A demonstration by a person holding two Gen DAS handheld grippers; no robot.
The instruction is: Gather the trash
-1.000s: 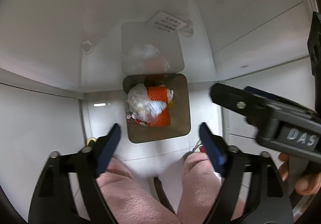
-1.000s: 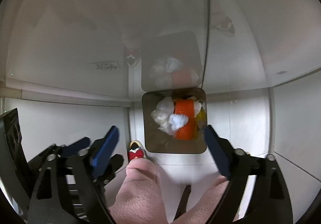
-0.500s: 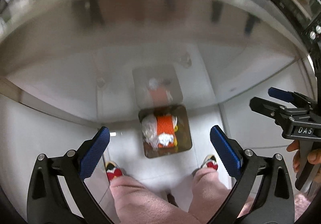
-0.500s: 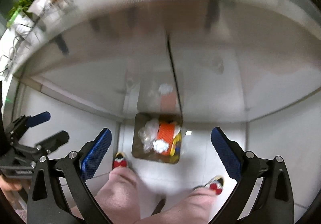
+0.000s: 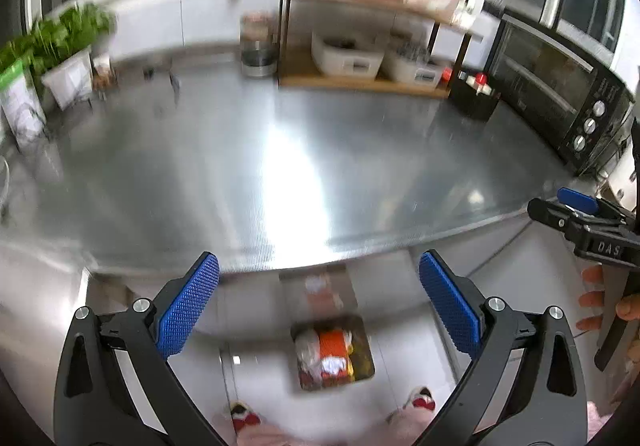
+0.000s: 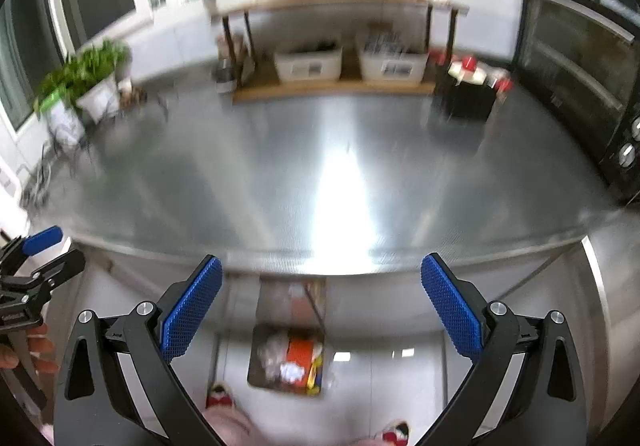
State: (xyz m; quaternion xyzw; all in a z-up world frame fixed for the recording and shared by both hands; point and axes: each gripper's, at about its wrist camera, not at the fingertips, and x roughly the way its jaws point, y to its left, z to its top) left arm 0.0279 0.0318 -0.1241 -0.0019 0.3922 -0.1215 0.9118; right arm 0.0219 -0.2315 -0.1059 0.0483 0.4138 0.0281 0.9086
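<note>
A square trash bin (image 5: 362,332) stands on the floor below the counter edge, holding white crumpled paper, an orange net and other scraps; it also shows in the right wrist view (image 6: 258,358). My left gripper (image 5: 320,310) is open and empty, high above the bin at counter-edge height. My right gripper (image 6: 322,310) is open and empty too, beside it. Each gripper shows at the edge of the other's view: the right gripper (image 5: 576,212) and the left gripper (image 6: 38,262).
A steel countertop (image 5: 260,174) spreads ahead. At its back stand a wooden rack (image 5: 360,80) with white bins, a black caddy (image 5: 474,98), potted plants (image 5: 60,42) at left and an oven (image 5: 560,94) at right. My slippered feet (image 5: 244,416) are on the floor.
Both grippers have risen and tilted up from looking down at the bin to facing the countertop. The bin now looks small and low in both views. Both stay open.
</note>
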